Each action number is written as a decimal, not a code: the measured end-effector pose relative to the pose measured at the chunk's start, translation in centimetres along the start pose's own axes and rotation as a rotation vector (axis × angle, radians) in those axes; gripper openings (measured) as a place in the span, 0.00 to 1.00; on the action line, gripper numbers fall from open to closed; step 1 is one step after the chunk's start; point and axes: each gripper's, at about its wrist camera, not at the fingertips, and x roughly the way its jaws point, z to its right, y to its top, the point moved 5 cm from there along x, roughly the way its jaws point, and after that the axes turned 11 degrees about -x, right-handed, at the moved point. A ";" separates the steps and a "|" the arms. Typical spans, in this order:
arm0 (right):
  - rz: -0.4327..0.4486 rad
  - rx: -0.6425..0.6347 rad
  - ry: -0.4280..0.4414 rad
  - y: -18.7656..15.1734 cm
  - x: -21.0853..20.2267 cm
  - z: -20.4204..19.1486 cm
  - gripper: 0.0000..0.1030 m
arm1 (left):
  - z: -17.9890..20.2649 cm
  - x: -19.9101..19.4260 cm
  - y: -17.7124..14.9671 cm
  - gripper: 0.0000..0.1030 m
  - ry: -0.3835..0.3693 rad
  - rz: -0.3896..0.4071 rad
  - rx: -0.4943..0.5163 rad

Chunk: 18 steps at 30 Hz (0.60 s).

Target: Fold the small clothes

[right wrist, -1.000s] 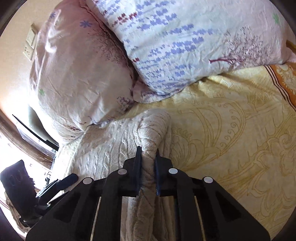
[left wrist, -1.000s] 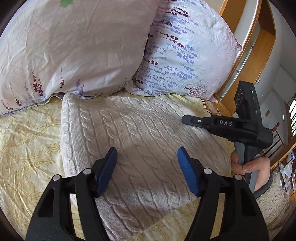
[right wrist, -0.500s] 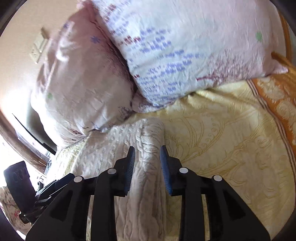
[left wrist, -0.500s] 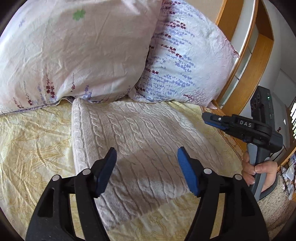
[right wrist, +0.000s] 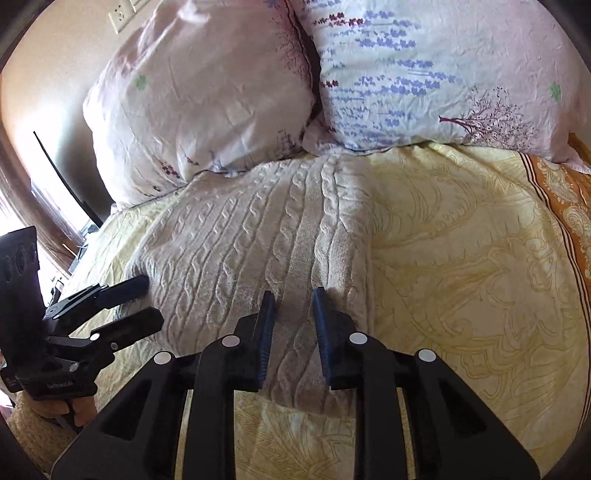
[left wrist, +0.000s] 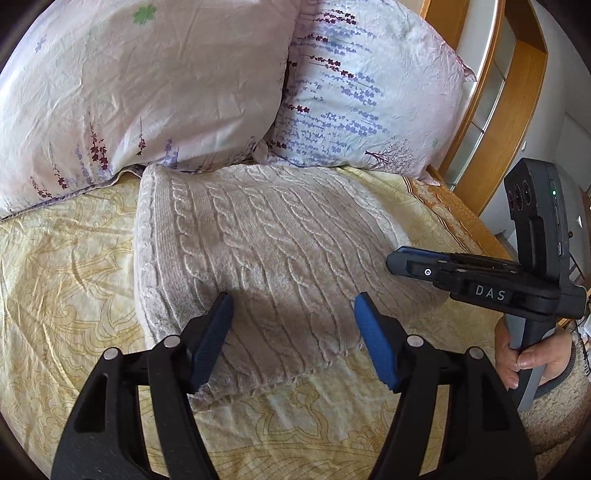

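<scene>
A cream cable-knit sweater (left wrist: pixel 266 258) lies folded flat on the yellow patterned bedspread (left wrist: pixel 62 280), its far end against the pillows. It also shows in the right wrist view (right wrist: pixel 251 251). My left gripper (left wrist: pixel 293 314) is open and empty, hovering over the sweater's near edge. My right gripper (right wrist: pixel 293 299) is open and empty, above the sweater's near right corner. The right gripper shows in the left wrist view (left wrist: pixel 402 260) beside the sweater's right edge. The left gripper shows in the right wrist view (right wrist: pixel 146 301) at the sweater's left edge.
Two floral pillows (left wrist: pixel 147 85) (left wrist: pixel 369 96) lean at the head of the bed. A wooden headboard and shelf (left wrist: pixel 491 122) stand to the right. A wall socket (right wrist: pixel 123 13) and a dark frame (right wrist: pixel 66 177) are at the left.
My right gripper let go of the sweater's folded edge, opened and pulled back. The sweater now lies flat. My left gripper stayed open and drew back toward the near edge.
</scene>
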 end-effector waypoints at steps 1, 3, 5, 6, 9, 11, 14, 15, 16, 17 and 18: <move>-0.001 0.007 0.000 -0.1 0.1 0.0 0.22 | -0.1 0.1 0.0 0.68 -0.005 -0.007 -0.003; 0.004 0.021 0.009 -0.2 0.3 0.2 0.22 | -0.4 0.3 0.1 0.70 -0.034 -0.020 -0.027; 0.014 0.050 0.036 -0.3 0.4 0.7 0.22 | -0.7 0.4 0.3 0.71 -0.063 -0.026 -0.057; 0.018 0.075 0.054 -0.4 0.4 0.9 0.22 | -0.8 0.4 0.4 0.71 -0.077 -0.026 -0.071; 0.023 0.120 0.080 -0.4 0.4 1.3 0.22 | -1.1 0.4 0.6 0.71 -0.102 -0.024 -0.096; 0.027 0.158 0.103 -0.4 0.5 1.5 0.23 | -1.0 0.4 0.6 0.72 -0.094 -0.018 -0.093; 0.004 0.276 0.210 -0.7 0.1 2.5 0.23 | -0.5 -0.3 0.4 0.71 -0.035 -0.002 -0.060; -0.007 0.309 0.242 -1.0 -0.3 2.8 0.23 | -0.4 -0.9 0.2 0.71 -0.015 0.012 -0.052; -0.013 0.322 0.246 -1.3 -1.0 2.9 0.23 | -0.5 -1.5 0.0 0.72 0.005 0.030 -0.044; -0.013 0.313 0.212 -1.6 -1.8 3.0 0.23 | -0.8 -2.2 -0.1 0.73 0.030 0.049 -0.038; 0.002 0.294 0.150 -1.8 -2.9 3.1 0.24 | -1.3 -3.1 -0.3 0.78 0.068 0.075 -0.035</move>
